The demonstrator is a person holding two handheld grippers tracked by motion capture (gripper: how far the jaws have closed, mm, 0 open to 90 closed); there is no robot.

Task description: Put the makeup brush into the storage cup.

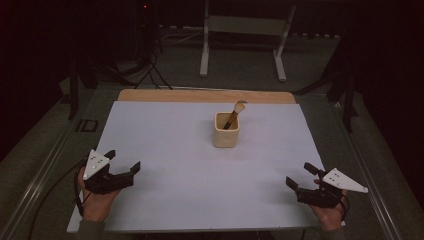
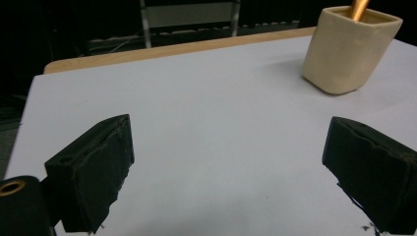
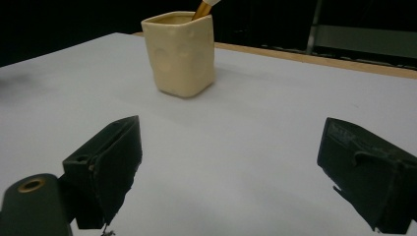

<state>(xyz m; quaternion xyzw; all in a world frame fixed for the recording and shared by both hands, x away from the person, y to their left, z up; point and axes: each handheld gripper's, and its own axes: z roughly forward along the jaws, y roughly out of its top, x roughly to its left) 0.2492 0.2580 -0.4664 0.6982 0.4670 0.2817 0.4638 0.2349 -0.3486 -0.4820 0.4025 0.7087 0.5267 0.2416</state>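
Observation:
A cream square cup (image 1: pixel 226 130) stands upright on the white sheet (image 1: pixel 175 150), right of centre and toward the back. A brush (image 1: pixel 234 114) with a golden handle leans out of it, pale bristles up. The cup (image 2: pixel 348 48) appears at the top right of the left gripper view, and the cup (image 3: pixel 180 51) at the upper left of the right gripper view. My left gripper (image 1: pixel 122 161) rests open at the near left with nothing between its jaws. At the near right my right gripper (image 1: pixel 300 175) is open and empty too. Both are well short of the cup.
The white sheet covers a wooden tabletop whose bare edge (image 1: pixel 205 96) shows along the back. A white metal stand (image 1: pixel 243 37) is on the floor behind the table. Cables (image 1: pixel 145 70) lie on the floor at the back left.

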